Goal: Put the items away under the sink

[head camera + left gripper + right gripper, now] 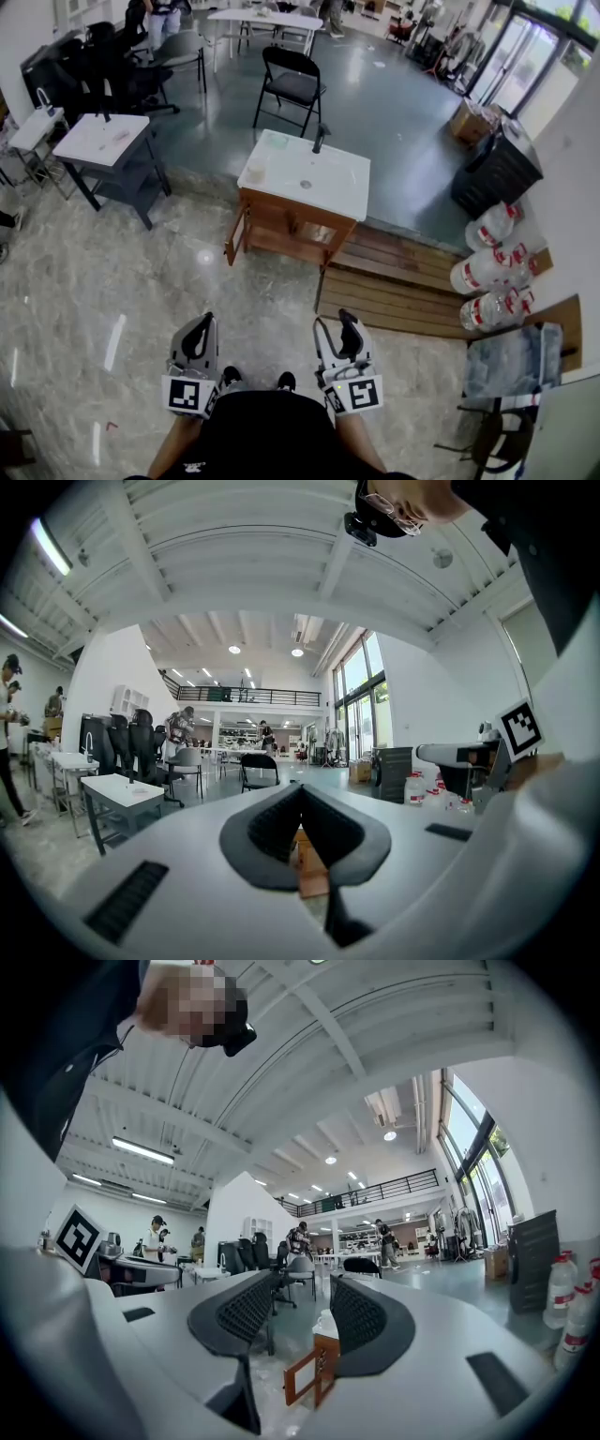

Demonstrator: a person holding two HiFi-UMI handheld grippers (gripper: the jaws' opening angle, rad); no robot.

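– Sink cabinet [309,178] stands well ahead of you on the marble floor, white top up, with its left door [234,236] swung open toward you. The biggest risk, I'd judge, is the wooden platform [394,281] just beside its right side. If you walk in with your eyes on the top, you could catch a foot on that raised edge.
– And the door?
– Next in line. It juts out low, so if you approach from the left, your leg or a claw may knock it.
– Anything on the top?
– One small pale green thing [277,141] near the dark faucet [320,139], too small to name from here. A hurried pinch could shove it toward the basin.
– How are the hands?
– You hold both close to your body, pointing level at the cabinet and well apart from it. Your left gripper [199,328] has its jaws pressed together on nothing. Your right gripper [336,323] has its jaws parted, and they hold nothing.
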